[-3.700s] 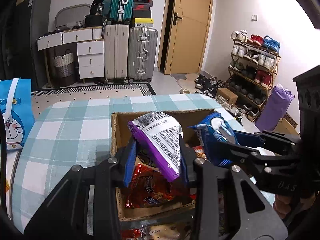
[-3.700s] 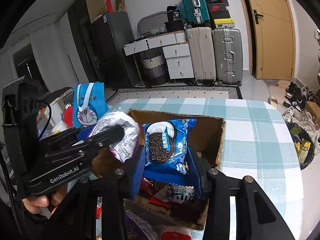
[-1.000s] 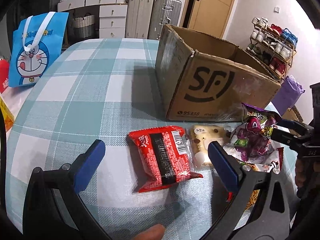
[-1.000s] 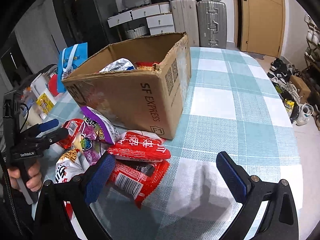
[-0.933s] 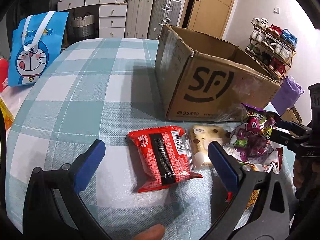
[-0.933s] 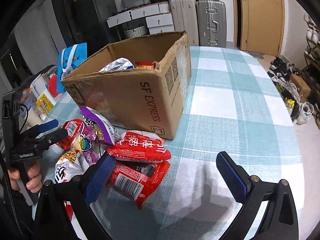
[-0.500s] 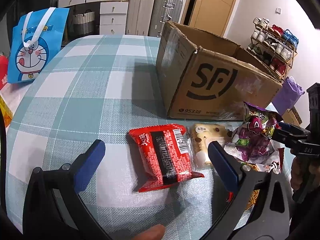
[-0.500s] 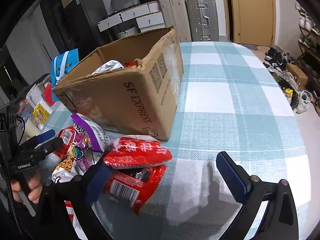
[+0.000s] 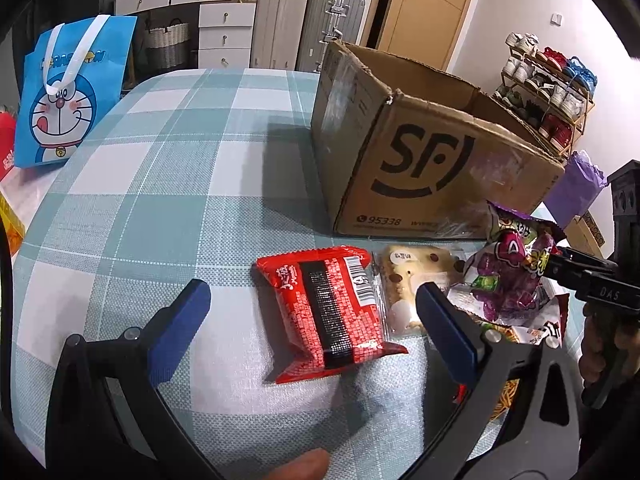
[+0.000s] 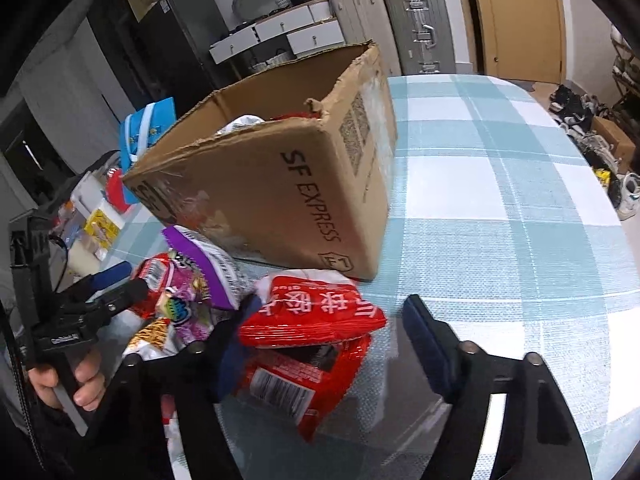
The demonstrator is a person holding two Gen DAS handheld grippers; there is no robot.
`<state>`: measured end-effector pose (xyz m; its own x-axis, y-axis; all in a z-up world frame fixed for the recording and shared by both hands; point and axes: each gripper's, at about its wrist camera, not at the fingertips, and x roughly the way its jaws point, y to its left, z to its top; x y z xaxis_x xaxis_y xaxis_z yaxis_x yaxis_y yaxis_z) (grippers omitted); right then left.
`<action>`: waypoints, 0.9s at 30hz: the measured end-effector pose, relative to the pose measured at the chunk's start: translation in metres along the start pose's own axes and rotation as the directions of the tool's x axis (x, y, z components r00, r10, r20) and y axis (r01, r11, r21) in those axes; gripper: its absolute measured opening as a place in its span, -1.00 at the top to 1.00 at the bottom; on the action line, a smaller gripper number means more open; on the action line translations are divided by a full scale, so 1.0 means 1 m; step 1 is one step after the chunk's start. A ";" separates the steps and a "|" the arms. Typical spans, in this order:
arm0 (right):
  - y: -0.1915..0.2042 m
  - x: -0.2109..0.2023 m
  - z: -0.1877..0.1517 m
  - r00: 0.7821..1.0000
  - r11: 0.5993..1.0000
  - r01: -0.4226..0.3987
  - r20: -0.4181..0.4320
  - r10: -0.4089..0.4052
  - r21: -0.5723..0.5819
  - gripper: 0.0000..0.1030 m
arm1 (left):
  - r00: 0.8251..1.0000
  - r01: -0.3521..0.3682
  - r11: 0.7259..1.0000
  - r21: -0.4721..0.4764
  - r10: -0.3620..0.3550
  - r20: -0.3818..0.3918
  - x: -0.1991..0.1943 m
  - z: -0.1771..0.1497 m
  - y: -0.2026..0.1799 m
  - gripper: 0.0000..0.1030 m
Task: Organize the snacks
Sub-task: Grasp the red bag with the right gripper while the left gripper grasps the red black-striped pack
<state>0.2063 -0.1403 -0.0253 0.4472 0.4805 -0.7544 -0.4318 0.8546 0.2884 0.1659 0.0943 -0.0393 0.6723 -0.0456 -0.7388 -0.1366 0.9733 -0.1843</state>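
A cardboard SF box stands on the checked table; it also shows in the right wrist view with packets inside. In front of it lie loose snacks. In the left wrist view a red packet lies between the fingers of my open left gripper, with a pale biscuit pack and a purple packet to its right. In the right wrist view my open right gripper straddles a red-and-white packet lying on another red packet. A purple packet lies to the left.
A blue Doraemon bag stands at the table's far left edge. Suitcases, drawers and a door are behind the table; a shoe rack is to the right. Bare tablecloth stretches right of the box.
My right gripper has moved in and down around the red-and-white packet, its jaws narrower than before. The left gripper has barely moved. Earlier, both grippers dropped a packet into the box.
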 end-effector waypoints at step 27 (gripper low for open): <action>0.005 -0.055 0.000 0.992 0.992 0.055 0.122 -0.041 -0.111 0.07 | 0.997 0.029 1.000 0.009 -0.029 -0.076 0.010 -0.001 0.000 -0.92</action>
<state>0.1798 -0.1628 0.0174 0.5571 0.4654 -0.6878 -0.4906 0.8527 0.1796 0.1713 0.0936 -0.0474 0.6189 -0.0904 -0.7802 -0.1103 0.9735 -0.2003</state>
